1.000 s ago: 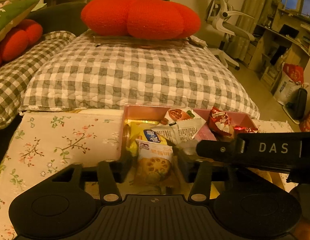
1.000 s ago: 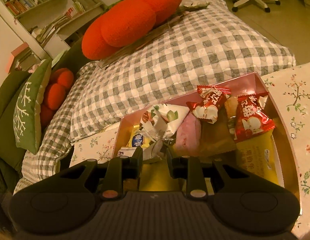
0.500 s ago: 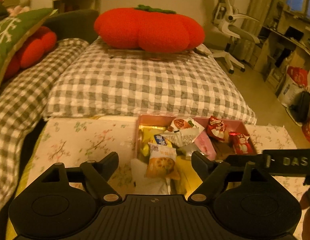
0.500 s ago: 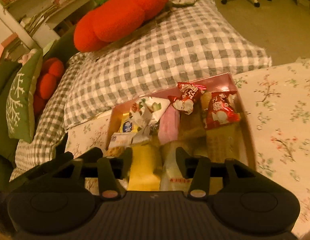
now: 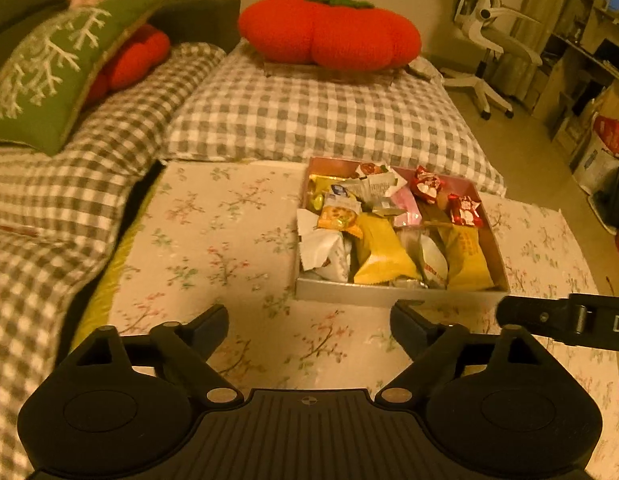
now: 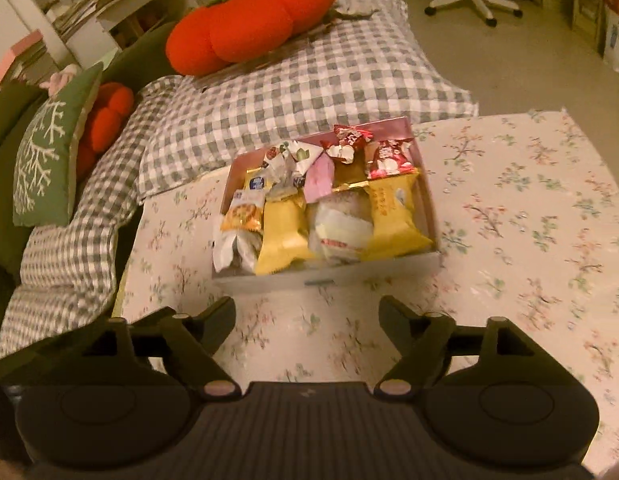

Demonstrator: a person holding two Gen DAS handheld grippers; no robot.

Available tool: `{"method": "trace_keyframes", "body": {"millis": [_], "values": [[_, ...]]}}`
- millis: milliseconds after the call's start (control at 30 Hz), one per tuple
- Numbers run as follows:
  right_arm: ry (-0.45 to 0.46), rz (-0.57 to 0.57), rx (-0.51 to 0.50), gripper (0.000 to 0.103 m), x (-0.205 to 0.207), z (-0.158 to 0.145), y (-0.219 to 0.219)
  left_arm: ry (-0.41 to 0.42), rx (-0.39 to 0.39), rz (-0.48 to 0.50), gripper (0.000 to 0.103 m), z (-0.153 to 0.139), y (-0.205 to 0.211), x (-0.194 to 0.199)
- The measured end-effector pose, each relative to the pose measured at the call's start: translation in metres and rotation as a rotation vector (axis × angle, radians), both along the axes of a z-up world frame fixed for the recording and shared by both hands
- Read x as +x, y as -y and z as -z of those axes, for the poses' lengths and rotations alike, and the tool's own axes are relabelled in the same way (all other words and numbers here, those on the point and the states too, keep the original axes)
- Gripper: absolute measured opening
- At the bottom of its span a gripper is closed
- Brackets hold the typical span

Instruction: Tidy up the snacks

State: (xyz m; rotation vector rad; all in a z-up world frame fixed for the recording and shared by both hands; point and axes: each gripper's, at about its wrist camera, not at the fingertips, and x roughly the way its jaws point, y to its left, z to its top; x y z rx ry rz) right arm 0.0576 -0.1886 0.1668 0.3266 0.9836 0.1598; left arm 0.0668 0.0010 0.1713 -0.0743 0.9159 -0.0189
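Both grippers, left (image 5: 309, 326) and right (image 6: 307, 314), are being opened wide, empty, and drawn back from the filled snack box (image 5: 397, 294), suggesting tidying is finished.

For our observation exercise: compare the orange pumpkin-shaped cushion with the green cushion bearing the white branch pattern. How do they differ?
The orange pumpkin cushion is plump, lobed and plain, with a green stalk; the green cushion is flatter, angular and patterned. The orange one lies flat on the checked bedding; the green one leans tilted. Both are soft cushions beyond the snack box.
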Motion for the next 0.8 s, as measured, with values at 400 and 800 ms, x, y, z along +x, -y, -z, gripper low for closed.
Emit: {"method": "trace_keyframes", "body": {"millis": [400, 800], "values": [[0.081, -0.037, -0.177, 0.095, -0.025, 0.019, -0.006, 0.073, 0.128, 0.005, 0.096, 0.009, 0.004, -0.024], [0.109, -0.017, -0.177, 0.1, -0.033, 0.017, -0.002, 0.091, 0.115, 0.03, 0.101, 0.009, 0.015, -0.027]]}}
